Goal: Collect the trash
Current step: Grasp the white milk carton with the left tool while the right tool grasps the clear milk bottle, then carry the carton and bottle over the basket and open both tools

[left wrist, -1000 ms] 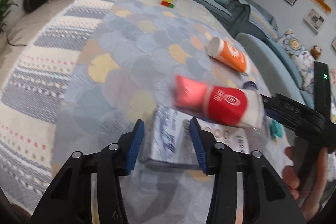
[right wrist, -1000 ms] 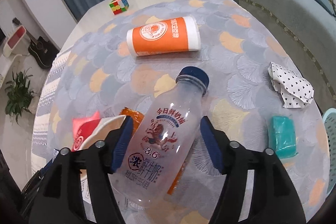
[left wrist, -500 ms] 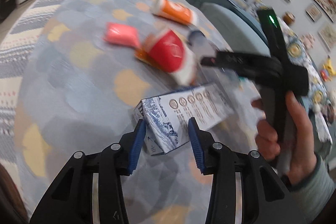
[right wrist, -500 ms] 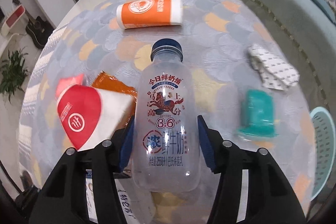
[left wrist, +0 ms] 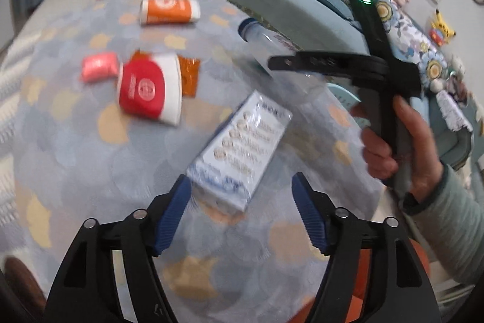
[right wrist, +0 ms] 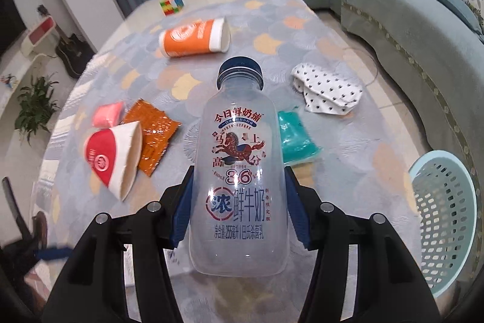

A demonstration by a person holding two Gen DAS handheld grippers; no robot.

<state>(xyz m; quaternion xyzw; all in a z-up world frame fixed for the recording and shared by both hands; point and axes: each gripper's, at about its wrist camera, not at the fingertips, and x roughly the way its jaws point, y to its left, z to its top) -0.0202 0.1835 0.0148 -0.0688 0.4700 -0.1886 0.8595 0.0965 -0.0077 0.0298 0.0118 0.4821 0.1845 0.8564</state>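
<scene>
The right tool [right wrist: 239, 202] is pinching a clear, smooth plastic bottle [right wrist: 239, 159] low on its body, lifted above the tabletop [right wrist: 348, 50]. Slick round sides could let it tip or slip before it reaches the perforated basket [right wrist: 447, 220]. The left tool [left wrist: 242, 214] has just spread its jaws; the flat carton [left wrist: 242, 153] lies loose between them.

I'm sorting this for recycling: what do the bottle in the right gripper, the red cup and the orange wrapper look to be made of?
Bottle: frosted translucent plastic, probably; the table shows dimly through it, and its cap is dark blue.
Red cup: paper, likely; matte printed wall, pale uncoated-looking inside, slightly squashed rim.
Orange wrapper: glossy plastic or foil film; it is crinkled and glints.
</scene>
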